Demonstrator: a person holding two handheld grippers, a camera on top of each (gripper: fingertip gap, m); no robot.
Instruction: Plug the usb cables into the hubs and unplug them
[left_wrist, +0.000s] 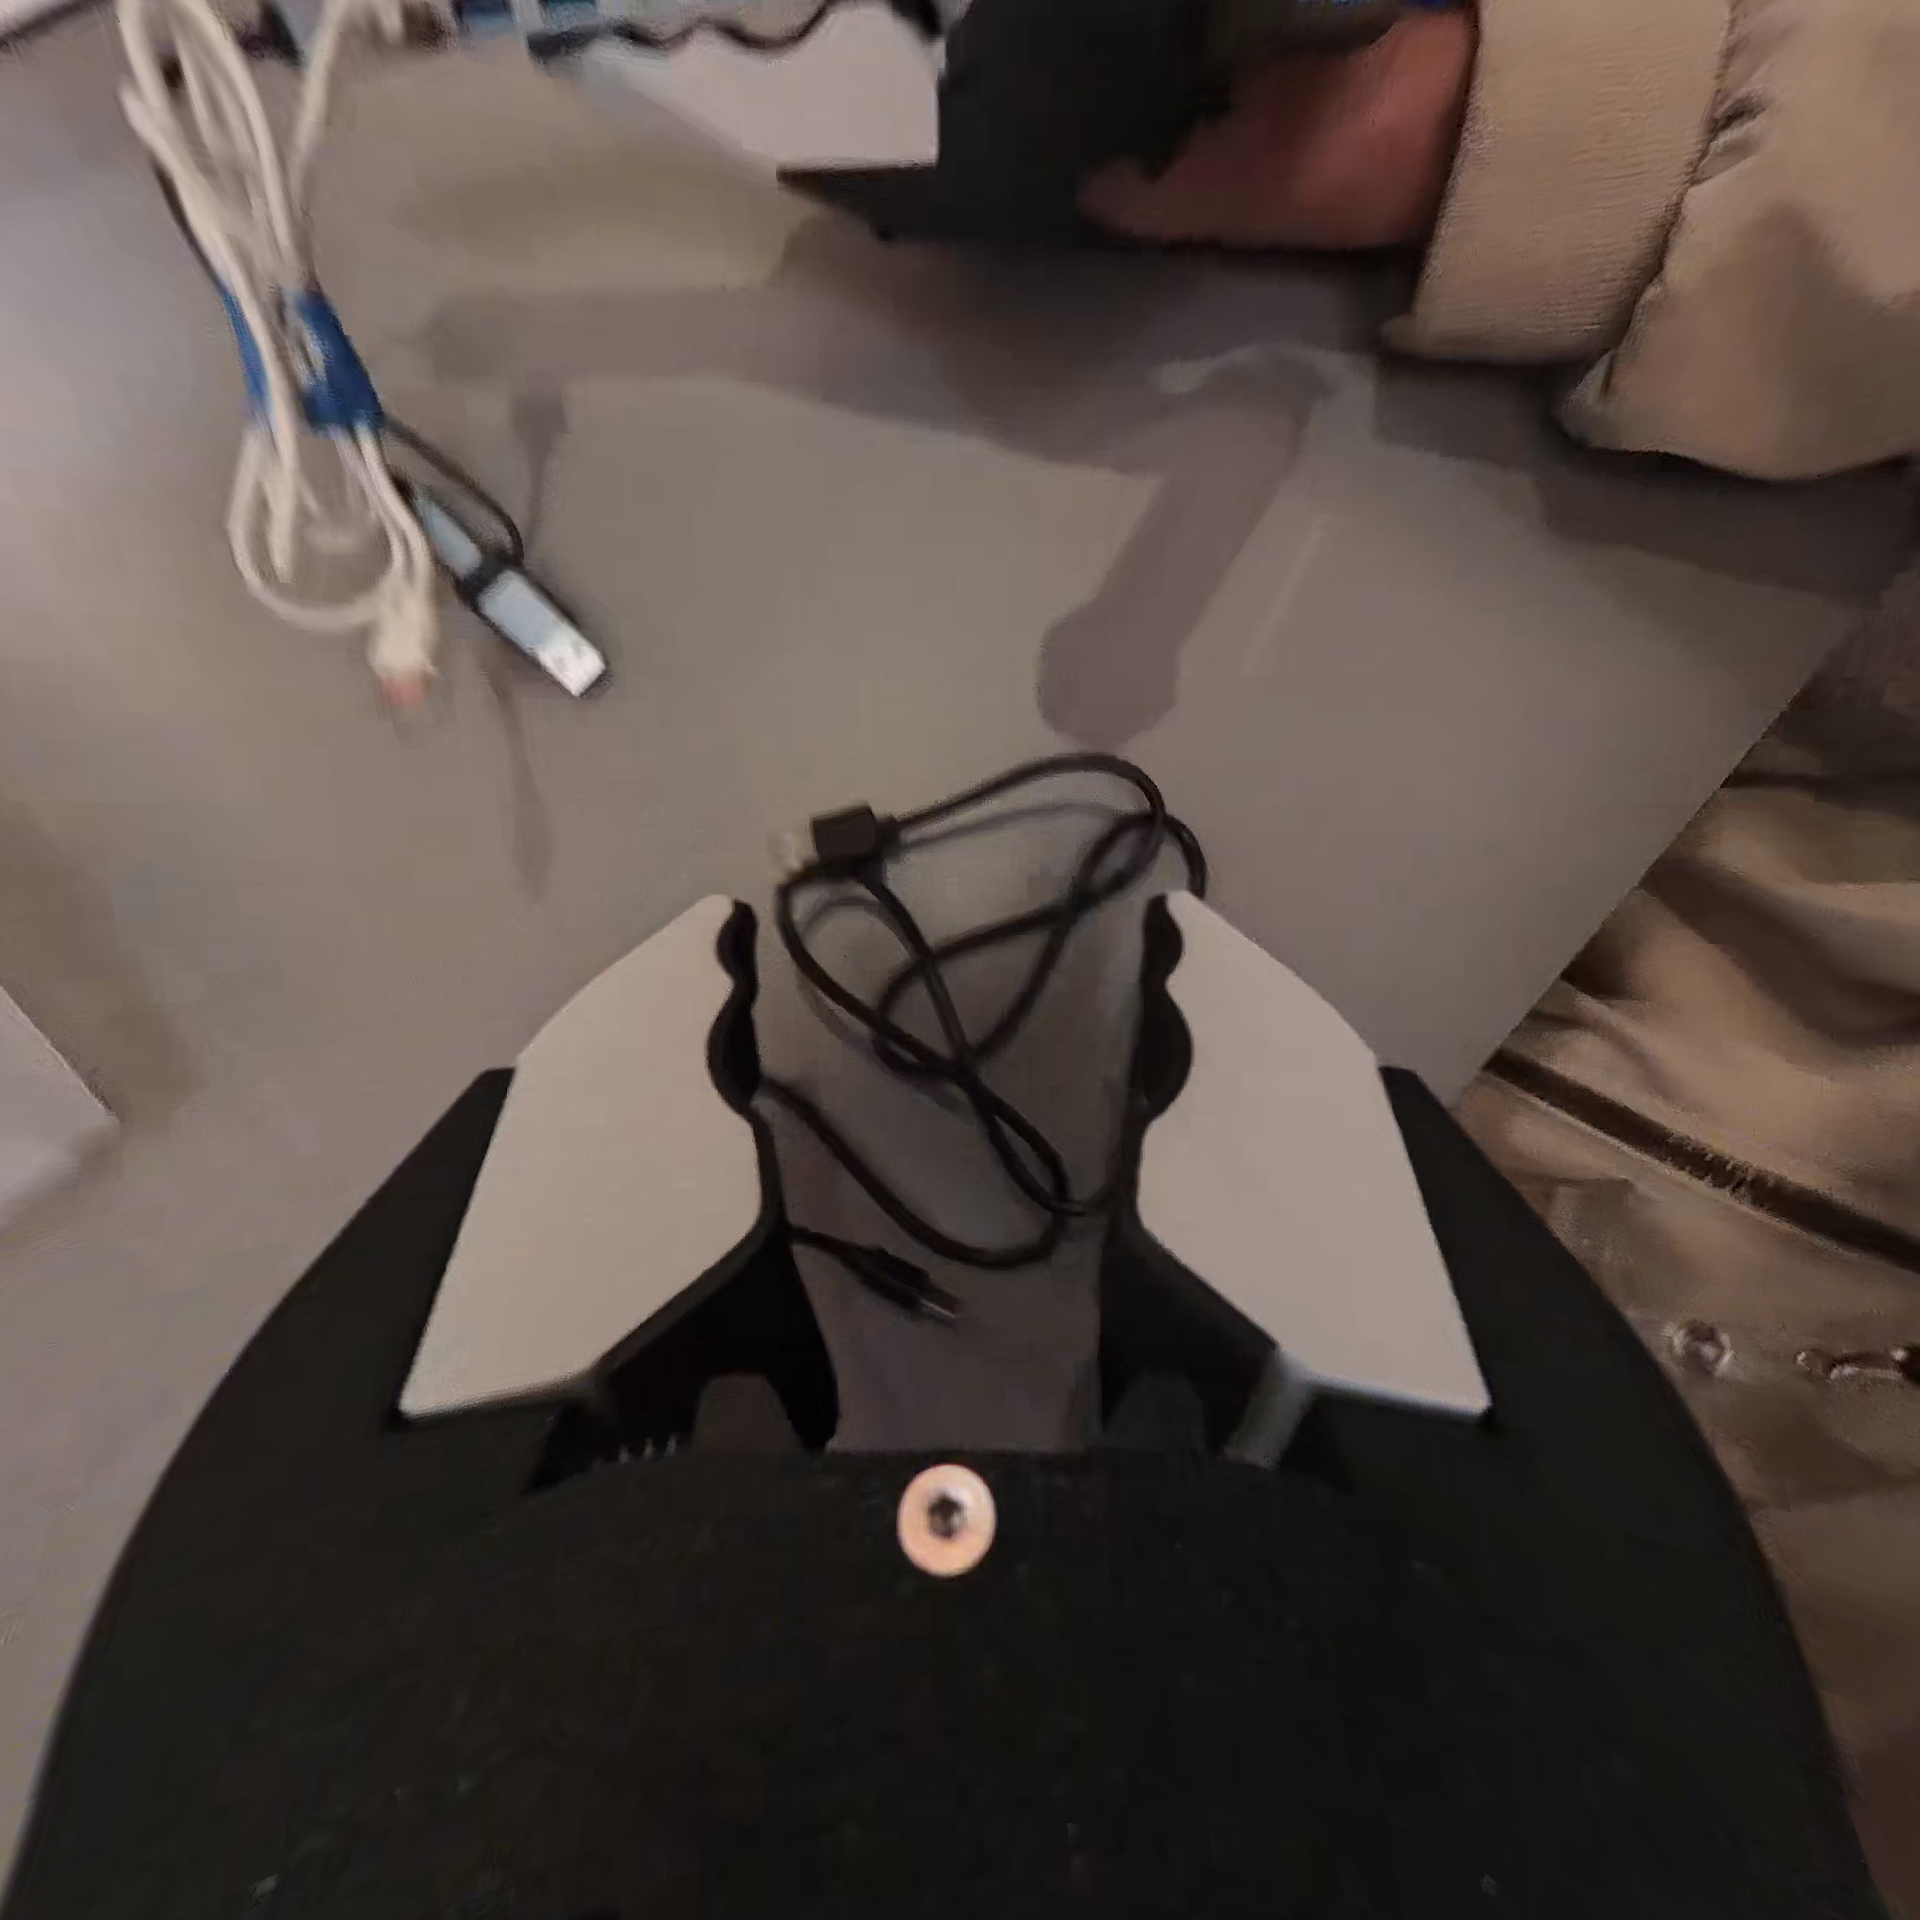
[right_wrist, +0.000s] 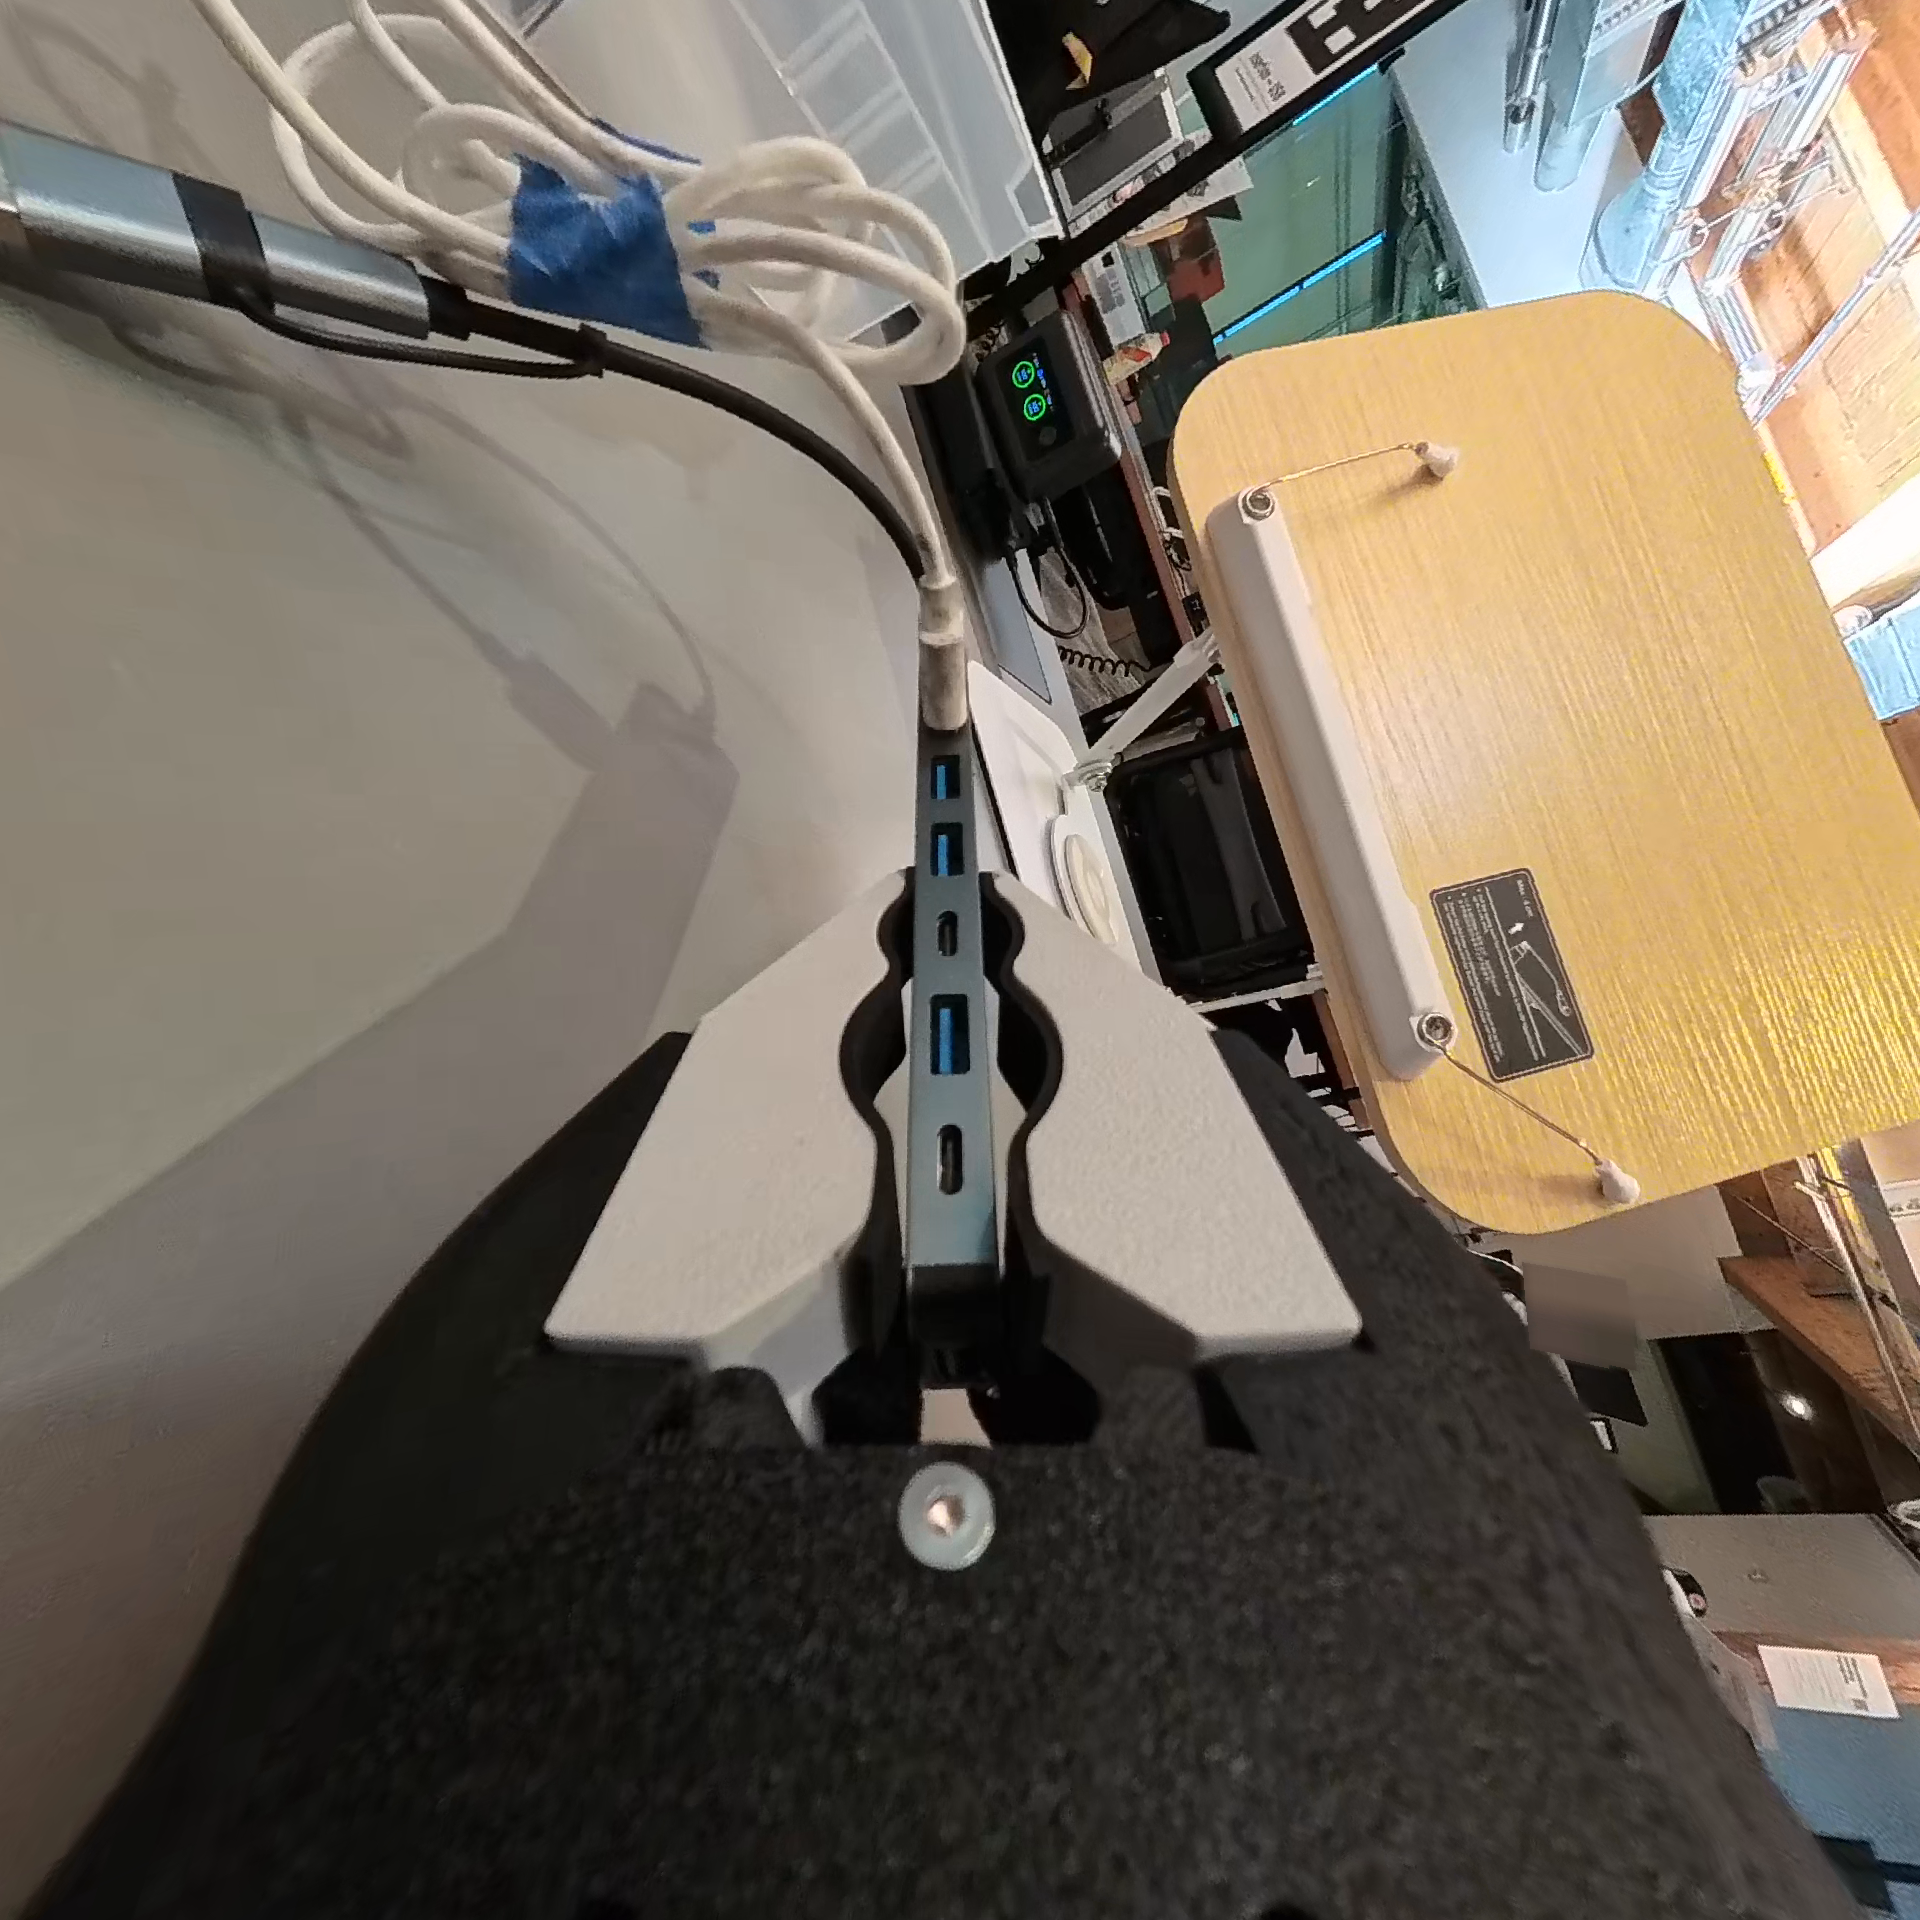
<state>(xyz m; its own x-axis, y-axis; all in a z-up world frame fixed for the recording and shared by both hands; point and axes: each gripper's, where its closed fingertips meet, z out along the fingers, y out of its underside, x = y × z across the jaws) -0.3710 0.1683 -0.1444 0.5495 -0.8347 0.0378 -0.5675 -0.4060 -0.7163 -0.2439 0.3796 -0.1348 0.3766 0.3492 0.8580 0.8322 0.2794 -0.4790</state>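
My left gripper (left_wrist: 951, 914) is open above a loose black usb cable (left_wrist: 971, 997) coiled on the grey table (left_wrist: 727, 582); its usb plug (left_wrist: 847, 834) lies just beyond the fingertips. A white cable bundle with blue tape (left_wrist: 301, 353) and a silver connector (left_wrist: 525, 613) lie at the upper left. My right gripper (right_wrist: 948, 896) is shut on a dark slim usb hub (right_wrist: 951, 1060), held edge-on with blue ports showing. A white cable (right_wrist: 940, 665) is plugged into the hub's far end. The white bundle with blue tape (right_wrist: 603, 249) and a silver adapter (right_wrist: 208, 244) hang beyond.
A person's beige padded sleeve (left_wrist: 1704, 229) and jacket (left_wrist: 1714, 1091) fill the right of the left wrist view. In the right wrist view a wooden folding tray (right_wrist: 1558, 727), a clear plastic bin (right_wrist: 894, 114) and a black device with green lights (right_wrist: 1039, 405) stand beyond the table. There is about 25 centimetres between the tips of the two grippers.
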